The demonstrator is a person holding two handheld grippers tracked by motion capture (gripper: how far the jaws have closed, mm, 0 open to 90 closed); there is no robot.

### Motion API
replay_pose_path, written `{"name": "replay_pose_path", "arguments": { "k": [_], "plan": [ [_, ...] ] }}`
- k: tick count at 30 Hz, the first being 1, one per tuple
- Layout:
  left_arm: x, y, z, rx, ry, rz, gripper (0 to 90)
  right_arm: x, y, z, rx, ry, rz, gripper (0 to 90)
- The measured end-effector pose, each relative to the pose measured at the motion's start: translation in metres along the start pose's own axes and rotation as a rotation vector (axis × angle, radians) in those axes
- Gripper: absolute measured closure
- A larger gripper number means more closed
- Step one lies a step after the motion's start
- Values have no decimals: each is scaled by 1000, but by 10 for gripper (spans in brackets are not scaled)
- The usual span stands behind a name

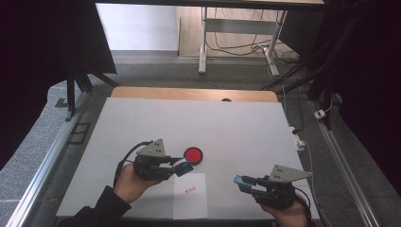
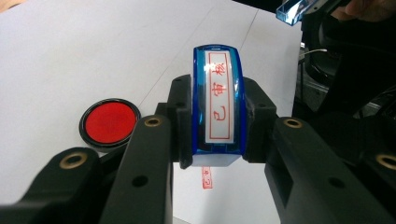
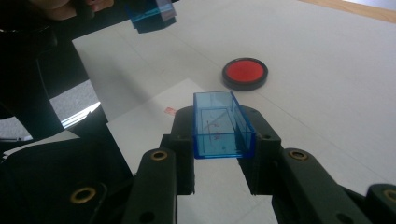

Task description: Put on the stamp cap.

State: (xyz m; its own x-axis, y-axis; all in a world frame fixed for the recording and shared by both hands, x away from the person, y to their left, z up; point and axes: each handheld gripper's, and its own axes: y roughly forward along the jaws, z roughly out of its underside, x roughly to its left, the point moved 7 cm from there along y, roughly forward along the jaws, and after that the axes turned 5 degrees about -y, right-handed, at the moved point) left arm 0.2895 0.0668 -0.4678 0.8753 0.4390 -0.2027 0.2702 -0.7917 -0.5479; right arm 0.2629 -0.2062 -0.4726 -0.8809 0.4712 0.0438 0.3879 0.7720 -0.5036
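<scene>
High view: a person is sitting at a white bench [image 1: 142, 123], working a claw in each hand. The left claw [image 1: 176, 165] is gripping a blue stamp [image 1: 182, 165], holding it just above the top edge of a white paper sheet [image 1: 190, 203] that already carries a small red imprint [image 1: 190, 190]. A round red ink pad [image 1: 193, 155] is lying just beside the stamp. The right claw [image 1: 246, 182] is clamping the stamp's clear blue cap [image 1: 241, 179], well apart to the right. The stamping step seems done or between presses; next, the cap's open end probably needs aligning squarely with the stamp's face before closing.
</scene>
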Motion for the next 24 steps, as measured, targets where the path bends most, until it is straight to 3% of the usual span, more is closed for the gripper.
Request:
{"name": "replay_pose_path", "arguments": {
  "k": [7, 24],
  "plan": [
    [-1, -1, -2, 1, 7, 7, 693, 9, 14, -6, 4, -44, -37, 687],
    [-2, 2, -2, -4, 23, 63, 693, 23, 45, -17, -16, -73, -166, 687]
  ]
}}
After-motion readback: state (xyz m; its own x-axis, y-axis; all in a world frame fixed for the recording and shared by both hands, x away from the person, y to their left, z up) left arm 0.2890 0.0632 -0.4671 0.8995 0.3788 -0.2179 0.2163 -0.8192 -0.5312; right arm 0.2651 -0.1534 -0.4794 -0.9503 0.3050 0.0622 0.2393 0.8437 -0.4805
